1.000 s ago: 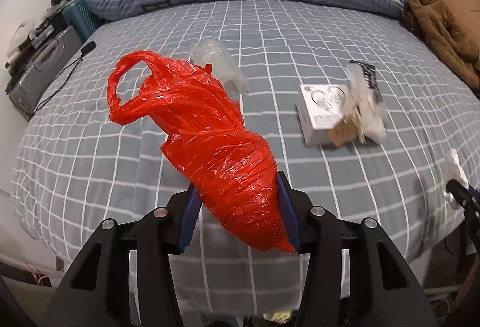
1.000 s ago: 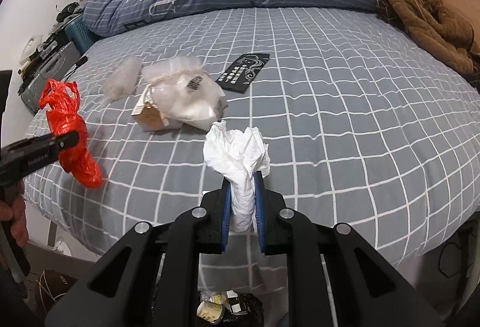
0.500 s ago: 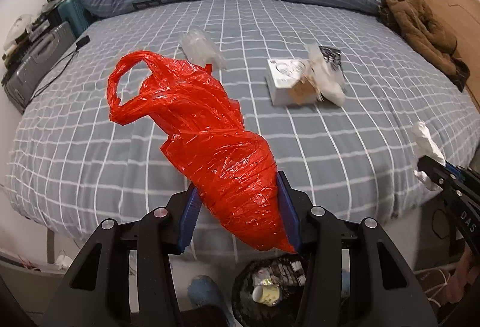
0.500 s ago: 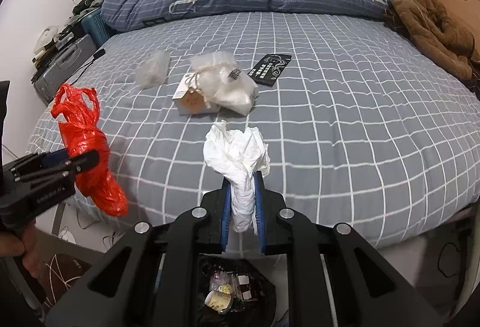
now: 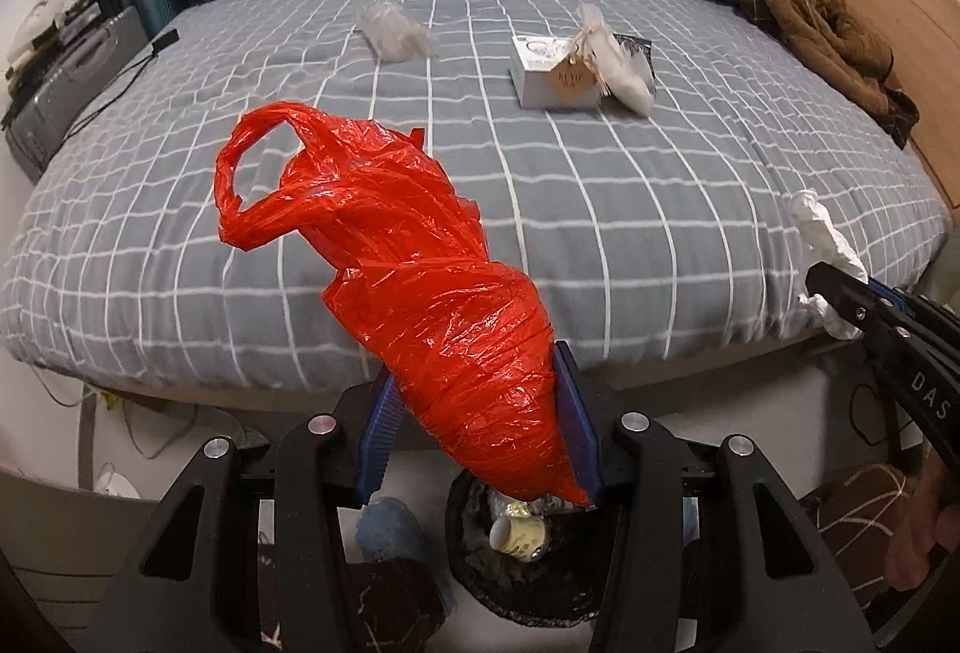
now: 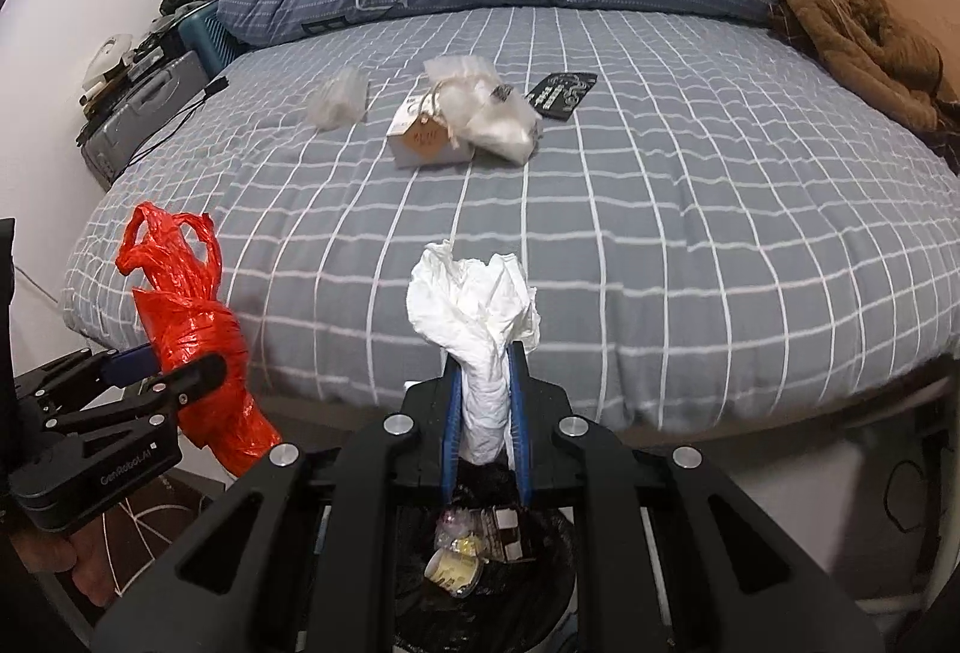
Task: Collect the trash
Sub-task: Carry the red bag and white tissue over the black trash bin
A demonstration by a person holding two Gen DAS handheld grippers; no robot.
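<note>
Above the bin point(image 6: 480, 581): left gripper point(image 5: 474, 413) jaws clamp red bag point(image 5: 420, 281), right gripper point(image 6: 485, 413) pinches tissue point(image 6: 474, 305) (drop comes next, likely).

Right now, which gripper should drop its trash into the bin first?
Probably the right gripper: its white tissue hangs directly over the open trash bin. The left gripper's red bag only has its tip above the bin's edge.

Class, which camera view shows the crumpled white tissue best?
The right wrist view: the crumpled white tissue sits centre frame, whole, clamped in the right gripper. The left wrist view shows it only small and side-on at the right edge.
</note>
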